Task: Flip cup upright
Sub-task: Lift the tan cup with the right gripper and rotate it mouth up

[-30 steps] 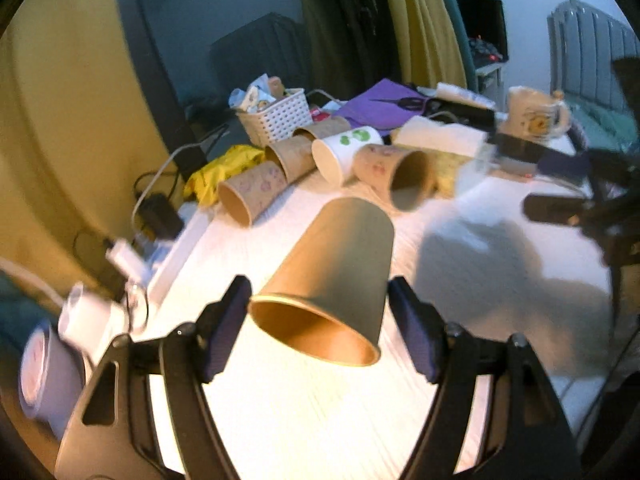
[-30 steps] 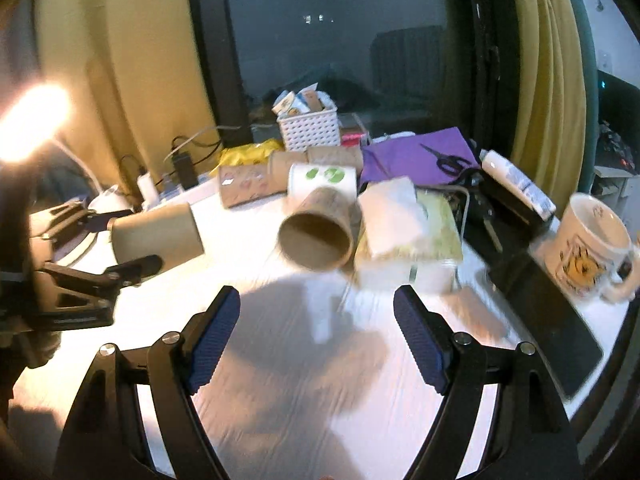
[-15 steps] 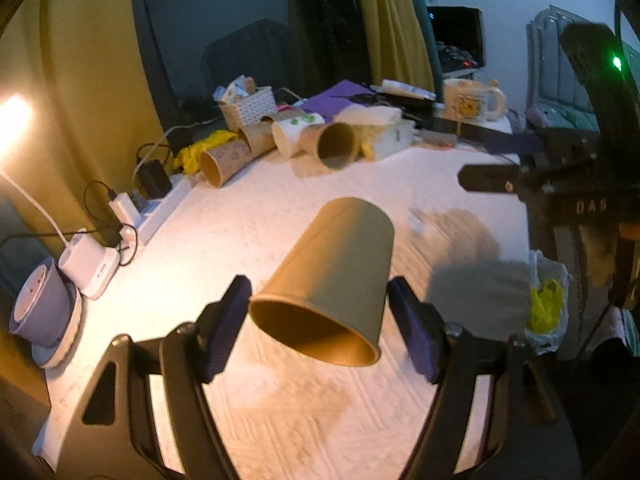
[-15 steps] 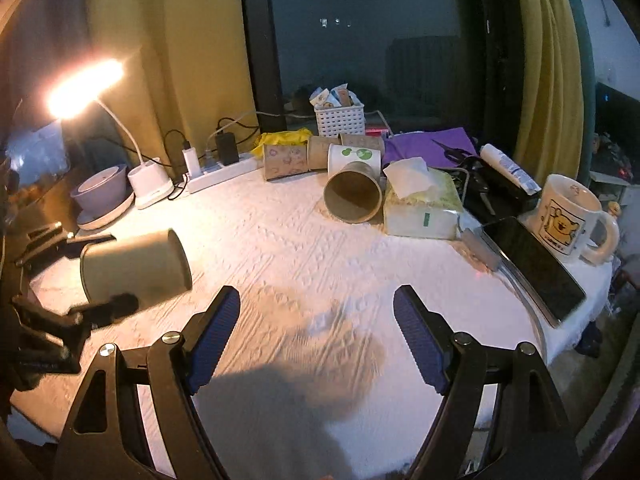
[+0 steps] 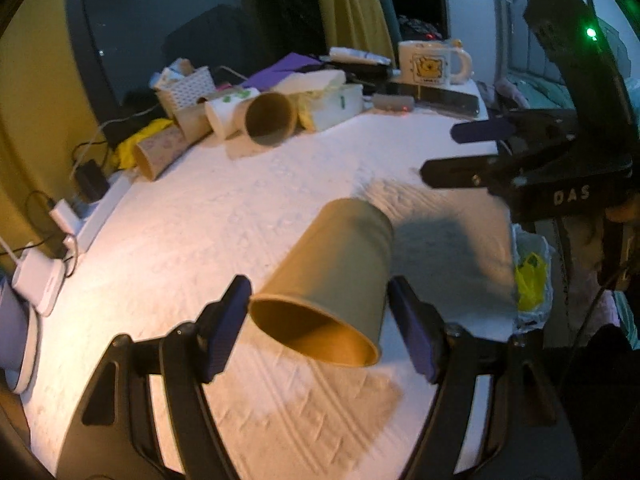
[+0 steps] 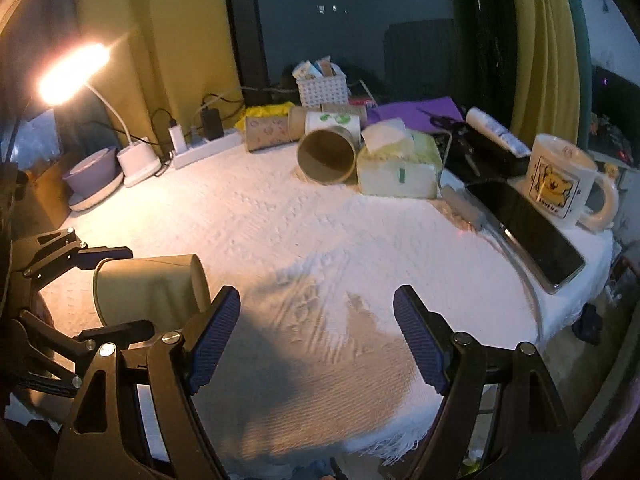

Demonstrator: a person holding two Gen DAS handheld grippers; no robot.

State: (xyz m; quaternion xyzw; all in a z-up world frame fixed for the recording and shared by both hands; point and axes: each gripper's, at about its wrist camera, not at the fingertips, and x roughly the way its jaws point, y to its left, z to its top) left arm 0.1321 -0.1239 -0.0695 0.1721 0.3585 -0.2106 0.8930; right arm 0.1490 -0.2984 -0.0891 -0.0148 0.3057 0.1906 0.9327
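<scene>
My left gripper (image 5: 320,328) is shut on a plain tan paper cup (image 5: 336,276), gripping it near the rim. The cup lies tilted, mouth toward the camera, base pointing away over the white tablecloth (image 5: 240,208). The same cup (image 6: 148,292) shows at the left of the right wrist view, on its side in the left gripper. My right gripper (image 6: 316,336) is open and empty above the near table edge; it also shows at the right of the left wrist view (image 5: 472,152).
Several paper cups lie on their sides at the far edge, one with its mouth toward me (image 6: 326,156). Beside them are a tissue box (image 6: 400,168), a white basket (image 6: 322,88), a bear mug (image 6: 560,180), a phone (image 6: 532,232), a power strip (image 6: 200,150) and a lit lamp (image 6: 72,74).
Both grippers pulled back from the far clutter toward the near side of the table. The left gripper kept the tan cup, still tilted. The right gripper stayed open.
</scene>
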